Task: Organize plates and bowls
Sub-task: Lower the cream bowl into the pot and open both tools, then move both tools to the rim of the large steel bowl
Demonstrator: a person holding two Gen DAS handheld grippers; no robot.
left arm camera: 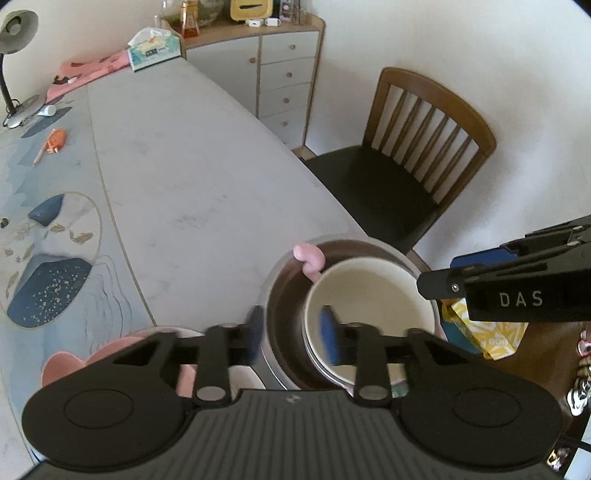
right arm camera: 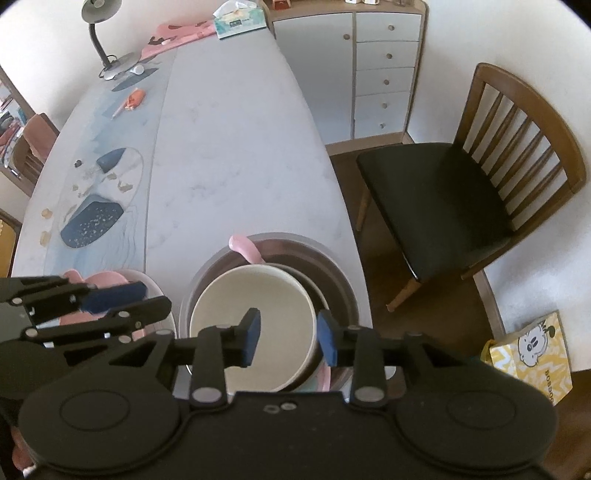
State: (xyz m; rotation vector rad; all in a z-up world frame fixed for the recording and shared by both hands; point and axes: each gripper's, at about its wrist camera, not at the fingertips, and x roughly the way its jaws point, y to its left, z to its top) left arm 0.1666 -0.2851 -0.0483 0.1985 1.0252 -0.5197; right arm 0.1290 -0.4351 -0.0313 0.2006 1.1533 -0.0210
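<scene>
A cream bowl (right arm camera: 251,321) sits nested inside a large steel bowl (right arm camera: 332,273) near the table's right edge. A pink curved piece (right arm camera: 245,249) pokes up behind the cream bowl. My right gripper (right arm camera: 289,339) hovers open over the cream bowl's near-right rim, and its pads do not touch the rim. My left gripper (left arm camera: 291,332) is open above the left rims of both bowls (left arm camera: 369,306) and holds nothing. In the right wrist view the left gripper (right arm camera: 151,297) hangs over a pink dish (right arm camera: 107,277) to the left of the bowls.
A wooden chair (right arm camera: 443,192) with a black seat stands right of the table (right arm camera: 229,147). A patterned mat (right arm camera: 99,192), a desk lamp (right arm camera: 99,22), a tissue box (right arm camera: 240,20) and an orange item (right arm camera: 135,98) lie on the far table. A yellow bag (right arm camera: 532,350) is on the floor.
</scene>
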